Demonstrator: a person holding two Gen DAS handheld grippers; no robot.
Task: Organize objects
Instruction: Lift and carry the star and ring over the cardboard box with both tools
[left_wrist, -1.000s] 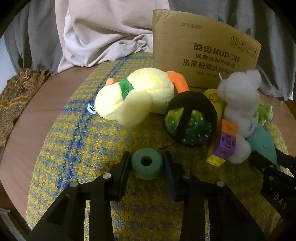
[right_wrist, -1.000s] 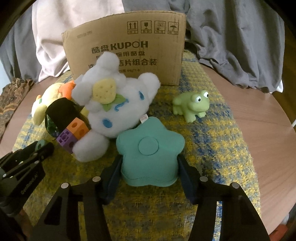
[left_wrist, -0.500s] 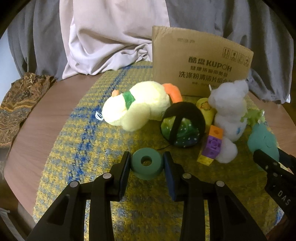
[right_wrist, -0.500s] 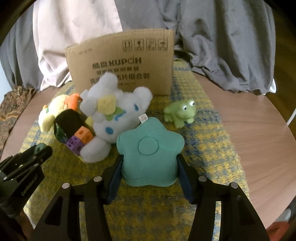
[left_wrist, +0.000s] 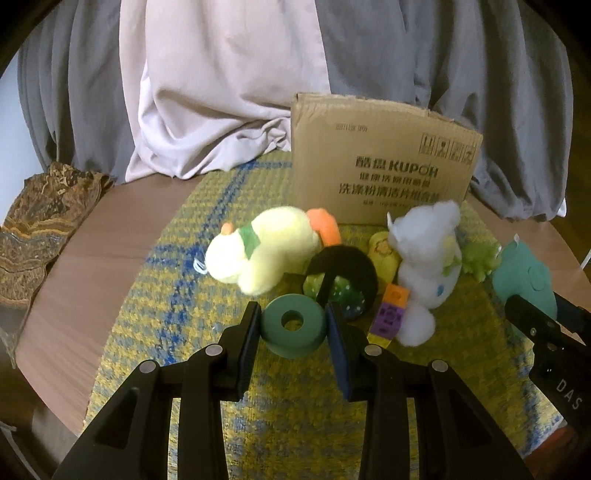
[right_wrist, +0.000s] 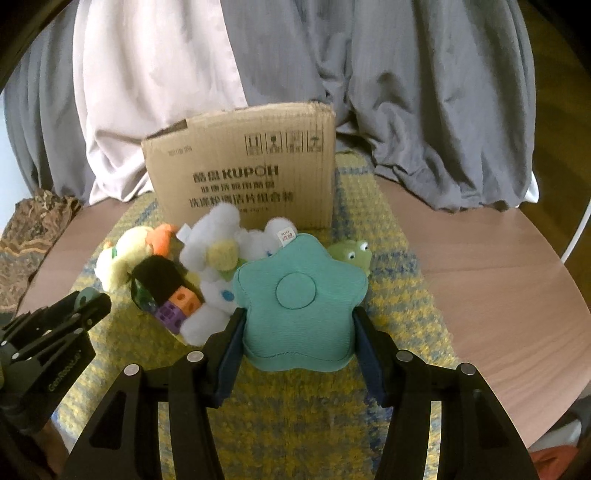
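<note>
Left claw (left_wrist: 293, 325) is clamped on a dark green foam ring (left_wrist: 294, 324), pads flat against its two sides, hole facing the camera; the ring looks clear of the yellow-and-blue woven mat (left_wrist: 155, 295), judged carried rather than resting. Side grip suits it: a stiff, round piece gives two opposed faces to press on.

Toys sit in a loose heap on the mat, left to right: yellow plush duck (left_wrist: 258, 254) on its side, black-banded green spotted ball (left_wrist: 341, 282), orange and purple building blocks (left_wrist: 391, 310), white plush animal (left_wrist: 428, 258). Behind them stands the cardboard box (left_wrist: 380, 162), upright, judged the bin these things are meant for. Box opening is not visible from either camera, so contents cannot be told.

Right claw (right_wrist: 297, 332) squeezes a teal star-shaped cushion (right_wrist: 299, 295) at its lower flanks, fabric bulging above the pads. Soft thing; judged likely to sag or slip if the grip loosens.

Views differ. Left wrist view shows the ring's hole and the brown wooden tabletop (left_wrist: 85, 266) with patterned cloth (left_wrist: 33, 236) at far left; the star cushion appears only edge-on at right. Right wrist view shows the cushion's face, its sewn tag, and a green toy frog (right_wrist: 352, 254) just behind it, which is a green blur in the left view. Ring there is a sliver behind the left claw.
</note>
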